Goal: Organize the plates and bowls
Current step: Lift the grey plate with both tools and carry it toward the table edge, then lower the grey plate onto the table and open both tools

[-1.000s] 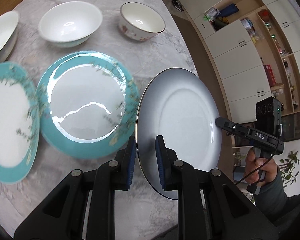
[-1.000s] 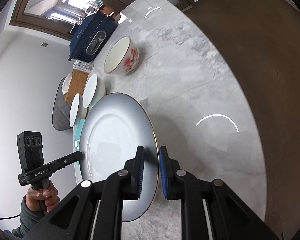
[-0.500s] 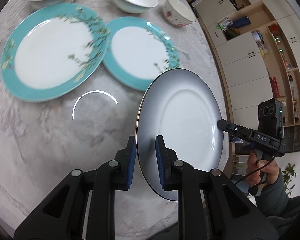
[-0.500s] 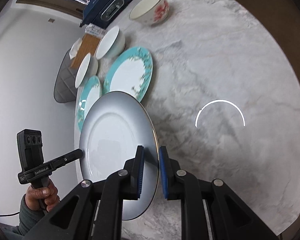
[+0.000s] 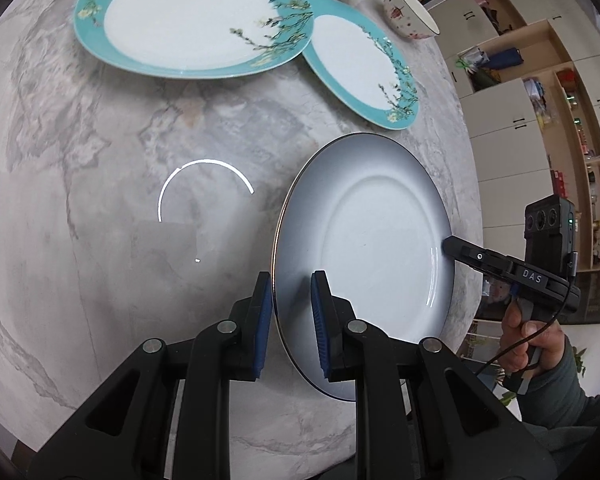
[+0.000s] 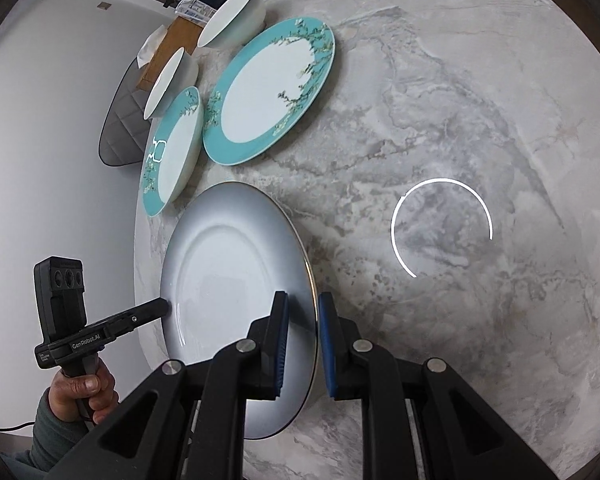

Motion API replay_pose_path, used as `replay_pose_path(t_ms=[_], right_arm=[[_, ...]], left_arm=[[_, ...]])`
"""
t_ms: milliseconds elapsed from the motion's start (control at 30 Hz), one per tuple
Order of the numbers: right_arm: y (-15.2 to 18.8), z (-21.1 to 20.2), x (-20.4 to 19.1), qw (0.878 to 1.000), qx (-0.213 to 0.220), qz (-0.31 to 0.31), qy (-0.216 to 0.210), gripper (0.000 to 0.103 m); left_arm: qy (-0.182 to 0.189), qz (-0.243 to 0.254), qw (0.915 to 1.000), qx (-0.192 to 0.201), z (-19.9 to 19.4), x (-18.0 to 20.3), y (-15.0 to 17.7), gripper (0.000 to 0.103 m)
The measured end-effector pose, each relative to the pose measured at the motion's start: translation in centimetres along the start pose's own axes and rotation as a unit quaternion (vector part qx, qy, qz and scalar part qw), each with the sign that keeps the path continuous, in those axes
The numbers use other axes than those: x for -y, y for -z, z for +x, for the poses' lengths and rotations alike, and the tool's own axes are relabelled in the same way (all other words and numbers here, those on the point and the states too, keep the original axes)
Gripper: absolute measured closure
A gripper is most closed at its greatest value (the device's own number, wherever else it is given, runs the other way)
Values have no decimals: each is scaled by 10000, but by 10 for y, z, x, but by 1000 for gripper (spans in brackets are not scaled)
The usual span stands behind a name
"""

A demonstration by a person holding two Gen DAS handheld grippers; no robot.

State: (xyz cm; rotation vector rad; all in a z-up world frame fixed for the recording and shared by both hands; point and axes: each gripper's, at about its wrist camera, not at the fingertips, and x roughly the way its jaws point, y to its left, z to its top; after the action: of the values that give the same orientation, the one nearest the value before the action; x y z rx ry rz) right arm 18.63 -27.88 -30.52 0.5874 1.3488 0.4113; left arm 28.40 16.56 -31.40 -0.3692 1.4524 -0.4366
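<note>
One grey plate (image 5: pixel 372 256), centre frame above the marble table (image 5: pixel 100 200), was pinched at opposite rims by the left gripper (image 5: pixel 290 316) and right gripper (image 6: pixel 302 340); two teal plates (image 5: pixel 188 20) and three bowls (image 6: pixel 236 16) lay beyond.

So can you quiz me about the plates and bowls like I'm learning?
1. True or false: the grey gold-rimmed plate lies flat on the marble table.
2. How many tools grip that plate? A) none B) one C) two
3. Fill in: the two teal-rimmed blossom plates lie ____ each other on the table.

Key:
1. False; it is held tilted above the table.
2. C; the left tool and right tool clamp opposite rims.
3. beside
</note>
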Motion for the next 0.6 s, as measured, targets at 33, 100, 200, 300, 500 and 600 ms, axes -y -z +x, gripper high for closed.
replay_pose_path(t_ms=[33,100,200,300,500,600], right_arm=[[2,2,-1,10000,-16,-9,3,86],[2,9,-2,10000,-47,-42,8,86],[0,18,-7,9999,-75,-103,55,86],[-1,23,-9,9999,-62,-119,70,86],[-3,27,-9,9998,-44,-181,115,86],[-4,31,-6,9997,-67,-184,149,86]], left_arm=[[-15,10,10000,-3,0,-3,3,86],[-50,10,10000,-7,-2,-8,9,86],[-80,-35,10000,-6,3,-14,12,86],[-99,-42,9999,4,5,-16,15,86],[-165,-33,9999,-17,12,-17,12,86],[-178,-63,9998,-45,15,-20,13,86]])
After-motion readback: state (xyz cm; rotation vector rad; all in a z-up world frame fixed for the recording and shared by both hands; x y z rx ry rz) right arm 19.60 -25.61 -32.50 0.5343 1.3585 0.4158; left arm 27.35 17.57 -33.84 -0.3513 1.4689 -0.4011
